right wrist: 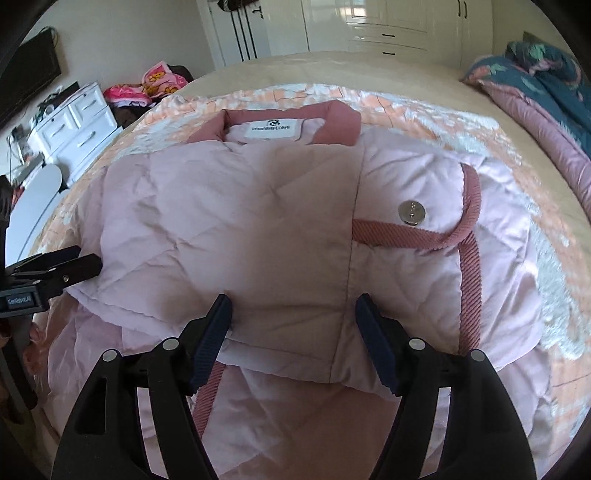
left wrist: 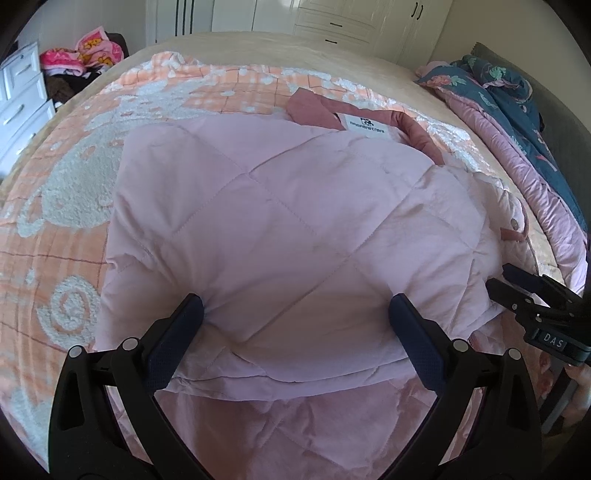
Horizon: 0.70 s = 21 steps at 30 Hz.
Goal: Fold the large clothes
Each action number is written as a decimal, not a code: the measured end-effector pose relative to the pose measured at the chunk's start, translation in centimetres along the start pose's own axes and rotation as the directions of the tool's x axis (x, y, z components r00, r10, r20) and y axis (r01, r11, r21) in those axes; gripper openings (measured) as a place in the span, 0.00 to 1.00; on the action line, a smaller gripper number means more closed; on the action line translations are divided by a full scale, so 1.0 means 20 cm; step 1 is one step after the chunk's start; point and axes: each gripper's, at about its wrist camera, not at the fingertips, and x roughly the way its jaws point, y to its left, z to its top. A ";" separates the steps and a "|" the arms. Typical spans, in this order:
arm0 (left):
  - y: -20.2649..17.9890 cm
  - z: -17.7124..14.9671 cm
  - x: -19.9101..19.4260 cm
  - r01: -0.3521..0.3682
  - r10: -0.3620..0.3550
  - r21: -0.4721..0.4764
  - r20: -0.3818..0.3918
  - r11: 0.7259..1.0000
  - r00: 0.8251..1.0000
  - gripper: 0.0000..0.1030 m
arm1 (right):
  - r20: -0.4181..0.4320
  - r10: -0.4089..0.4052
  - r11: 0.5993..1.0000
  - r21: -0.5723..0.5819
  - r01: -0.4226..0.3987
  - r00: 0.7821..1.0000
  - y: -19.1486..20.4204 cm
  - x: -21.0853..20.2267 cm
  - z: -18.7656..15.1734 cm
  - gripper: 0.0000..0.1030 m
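A pale pink quilted jacket [left wrist: 280,221] lies folded on the bed, its dusty-pink collar [right wrist: 332,122] and white label [right wrist: 273,129] at the far end. A silver snap [right wrist: 412,212] and ribbed pink trim [right wrist: 469,258] show on its right side. My left gripper [left wrist: 297,301] stands wide open over the near folded edge, its fingertips resting on the fabric. My right gripper [right wrist: 293,306] is open too, straddling the near edge without pinching it. Each gripper also shows in the other's view: the right gripper [left wrist: 498,280] at the jacket's right side, the left gripper [right wrist: 85,264] at its left.
A peach and white fleece blanket [left wrist: 74,184] covers the bed under the jacket. A blue floral quilt [left wrist: 517,110] is bunched at the right. White drawers [left wrist: 22,96] and a pile of pink clothes [left wrist: 92,51] stand at the left, a white wardrobe [left wrist: 332,22] behind.
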 end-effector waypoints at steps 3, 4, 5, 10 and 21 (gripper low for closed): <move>-0.02 0.01 -0.02 -0.008 0.008 0.000 -0.004 1.000 1.000 0.91 | 0.000 0.032 0.999 0.039 -0.032 0.999 -0.02 -0.03 0.01 0.69; -0.02 0.01 -0.03 -0.008 0.008 0.000 -0.007 1.000 1.000 0.91 | 0.000 0.049 0.997 0.052 -0.049 0.999 -0.03 -0.04 0.01 0.73; -0.03 0.01 -0.03 -0.005 0.005 -0.001 -0.008 1.000 1.000 0.91 | 0.004 0.064 0.996 0.063 -0.064 0.998 -0.03 -0.06 0.01 0.74; -0.05 0.02 -0.07 0.000 0.000 -0.001 -0.009 1.000 1.000 0.91 | 0.029 0.063 0.995 0.071 -0.065 0.998 -0.03 -0.14 0.02 0.83; -0.08 0.03 -0.13 0.012 -0.012 -0.002 -0.013 1.000 1.000 0.91 | 0.074 0.050 0.995 0.081 -0.056 0.996 -0.04 -0.24 0.04 0.90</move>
